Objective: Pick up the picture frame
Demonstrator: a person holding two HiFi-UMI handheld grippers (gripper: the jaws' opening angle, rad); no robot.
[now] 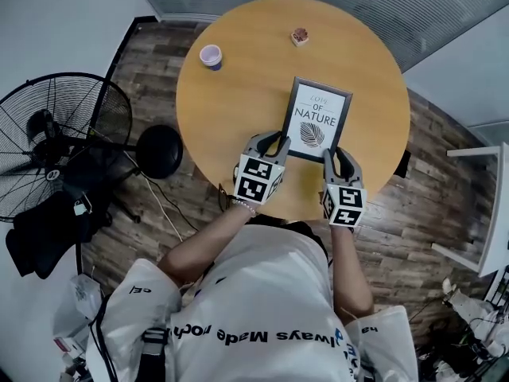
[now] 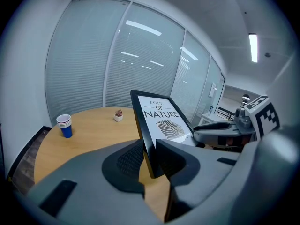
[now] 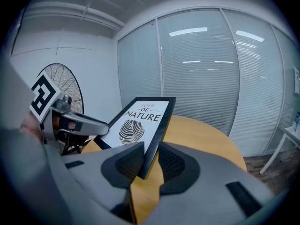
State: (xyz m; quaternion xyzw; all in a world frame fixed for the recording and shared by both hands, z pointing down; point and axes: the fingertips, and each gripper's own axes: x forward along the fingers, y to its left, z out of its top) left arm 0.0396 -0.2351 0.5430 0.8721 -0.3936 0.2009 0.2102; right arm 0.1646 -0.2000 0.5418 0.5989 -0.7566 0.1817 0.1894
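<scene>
**A:** Which step of the task is shown here?

**B:** The lift. A person holds a black picture frame (image 1: 316,118), printed "Love of Nature" above a leaf, over a round wooden tabletop (image 1: 231,110). The left claw (image 1: 273,143) pinches the frame's near left corner, and the right claw (image 1: 338,156) pinches its near right corner. In both gripper views, each claw's pads press on the frame's thin edge. The frame tilts with its far edge raised and looks clear of the wood.

**A:** What does the next move call for?

**B:** Probably raising both hands evenly, so the frame neither twists nor slips from the two corner grips.

**A:** And the surroundings?

**B:** A paper cup (image 1: 211,56) and a tiny potted plant (image 1: 300,36) sit on the far part of the tabletop, well apart from the frame. A standing fan (image 1: 56,142) is at the left on a wood-plank floor (image 1: 151,237). A glass wall (image 2: 93,60) with blinds runs behind.
</scene>
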